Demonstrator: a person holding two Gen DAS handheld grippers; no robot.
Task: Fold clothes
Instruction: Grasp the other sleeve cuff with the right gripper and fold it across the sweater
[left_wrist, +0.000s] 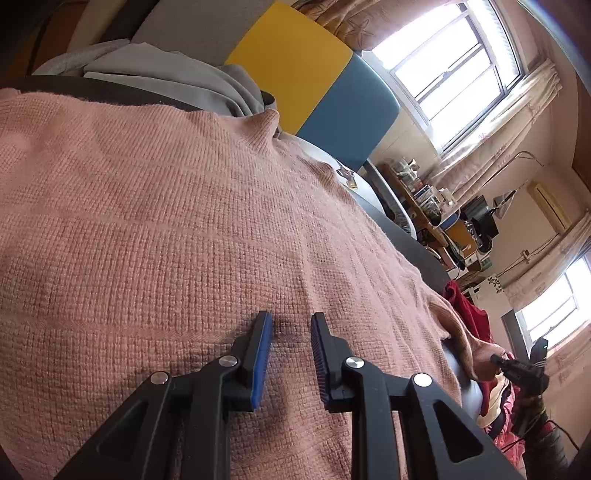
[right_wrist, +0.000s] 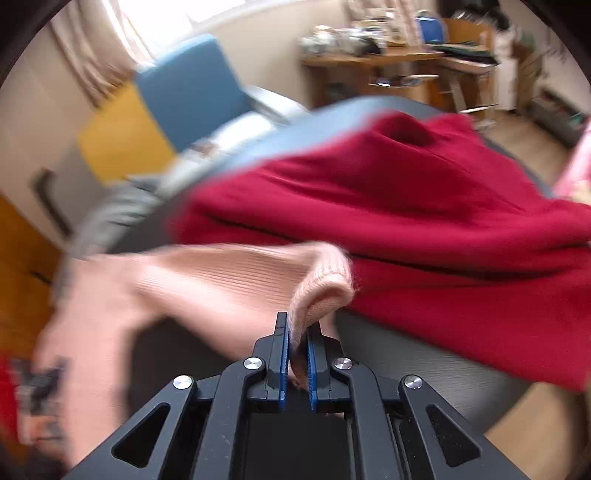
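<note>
A pink knitted sweater (left_wrist: 166, 206) lies spread over the dark table and fills the left wrist view. My left gripper (left_wrist: 291, 325) is open, its fingertips resting on or just above the knit, holding nothing. My right gripper (right_wrist: 298, 332) is shut on the sweater's ribbed cuff (right_wrist: 325, 284), with the pink sleeve (right_wrist: 166, 288) trailing to the left above the table; this view is motion-blurred. The right gripper (left_wrist: 524, 369) also shows at the far right of the left wrist view, by the sleeve end.
A red garment (right_wrist: 424, 221) lies heaped on the dark round table (right_wrist: 406, 354) behind the cuff. Grey clothes (left_wrist: 177, 74) are piled at the far side. A blue and yellow chair (left_wrist: 332, 96) stands beyond the table. A cluttered wooden desk (right_wrist: 399, 59) stands further back.
</note>
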